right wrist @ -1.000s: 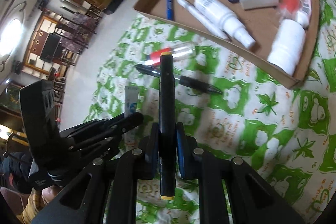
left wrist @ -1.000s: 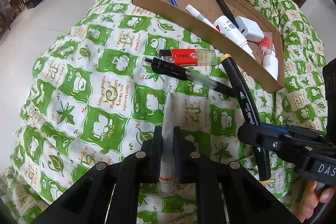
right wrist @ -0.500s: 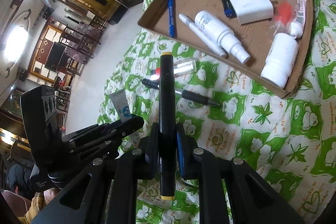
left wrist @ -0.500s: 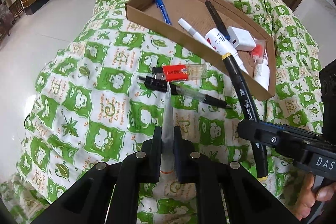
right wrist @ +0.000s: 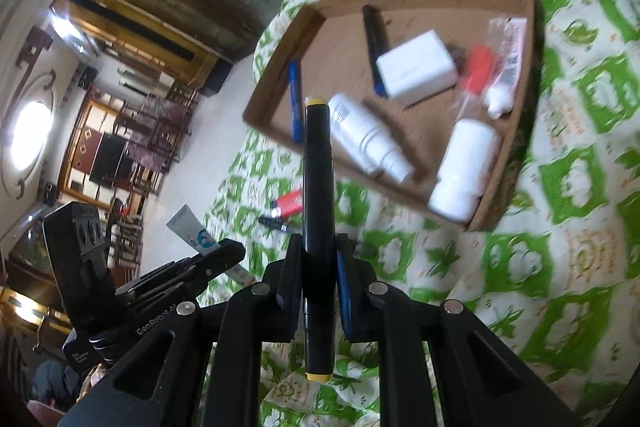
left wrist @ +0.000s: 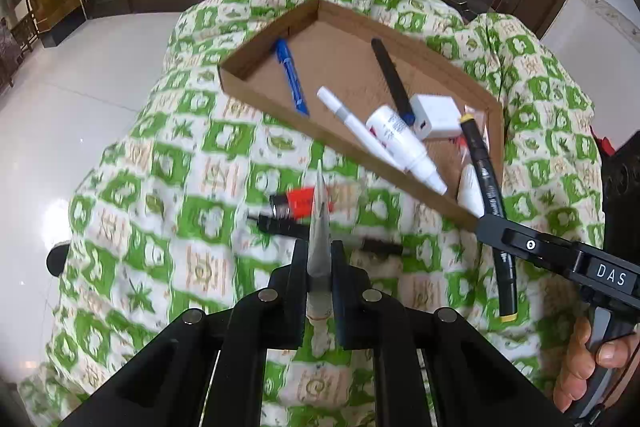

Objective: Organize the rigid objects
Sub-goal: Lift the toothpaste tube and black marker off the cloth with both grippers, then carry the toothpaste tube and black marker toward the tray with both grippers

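Note:
My left gripper is shut on a white tube, held above the green-patterned cloth. My right gripper is shut on a black marker with yellow ends; it also shows in the left wrist view, its tip over the cardboard tray. The tray holds a blue pen, a black pen, a white pen, a white spray bottle, a white charger block and a white bottle. The left gripper with the tube shows in the right wrist view.
A red-and-clear lighter and a black pen lie on the cloth in front of the tray. A small white tube and a red-capped item lie in the tray's right end. White tiled floor lies to the left.
Both grippers have risen and moved forward toward the tray with their objects. The marker's tip now hangs over the tray's right part.

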`<state>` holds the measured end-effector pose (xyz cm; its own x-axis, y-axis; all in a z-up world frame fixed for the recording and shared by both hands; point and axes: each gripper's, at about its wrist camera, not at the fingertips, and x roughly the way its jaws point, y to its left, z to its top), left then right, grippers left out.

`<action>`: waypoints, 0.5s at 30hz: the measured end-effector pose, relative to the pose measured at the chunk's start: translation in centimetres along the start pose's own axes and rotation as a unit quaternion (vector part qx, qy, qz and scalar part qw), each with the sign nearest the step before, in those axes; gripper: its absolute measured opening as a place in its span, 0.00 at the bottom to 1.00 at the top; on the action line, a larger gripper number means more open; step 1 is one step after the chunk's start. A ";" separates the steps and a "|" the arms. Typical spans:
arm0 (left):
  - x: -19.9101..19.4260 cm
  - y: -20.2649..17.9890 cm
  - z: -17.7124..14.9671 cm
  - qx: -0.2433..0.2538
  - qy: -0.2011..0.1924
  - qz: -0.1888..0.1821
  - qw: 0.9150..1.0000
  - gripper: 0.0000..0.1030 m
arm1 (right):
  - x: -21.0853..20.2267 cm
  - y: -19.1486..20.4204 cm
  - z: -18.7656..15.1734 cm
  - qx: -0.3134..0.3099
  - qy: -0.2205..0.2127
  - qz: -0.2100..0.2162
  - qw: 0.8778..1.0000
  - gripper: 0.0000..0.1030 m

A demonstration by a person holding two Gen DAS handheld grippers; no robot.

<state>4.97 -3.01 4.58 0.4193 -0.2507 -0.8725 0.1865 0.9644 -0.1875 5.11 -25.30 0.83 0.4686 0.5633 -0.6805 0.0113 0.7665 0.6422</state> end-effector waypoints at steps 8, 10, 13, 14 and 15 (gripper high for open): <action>-0.4 -0.4 3.9 0.006 -0.018 -0.012 1.000 0.09 | -2.0 -1.7 1.6 0.029 -0.043 -0.012 0.999 0.14; -0.4 -1.0 5.0 0.013 -0.022 -0.015 1.000 0.09 | -2.1 -2.2 2.0 0.036 -0.046 -0.012 0.998 0.14; -0.3 -1.3 6.1 0.010 -0.022 -0.030 0.999 0.09 | -2.1 -2.5 2.4 0.041 -0.047 -0.013 0.998 0.14; -0.4 -1.3 6.3 0.009 -0.021 -0.033 0.999 0.09 | -2.0 -2.5 2.4 0.041 -0.046 -0.012 0.998 0.14; -0.4 -1.2 6.4 0.009 -0.020 -0.033 0.999 0.09 | -1.9 -2.6 2.4 0.041 -0.044 -0.012 0.998 0.14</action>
<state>10.24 -4.58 8.02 0.4411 -0.3175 -0.8394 0.2309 0.9440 -0.2358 6.33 -29.07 1.31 0.5430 0.5129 -0.6649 0.0933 0.7500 0.6548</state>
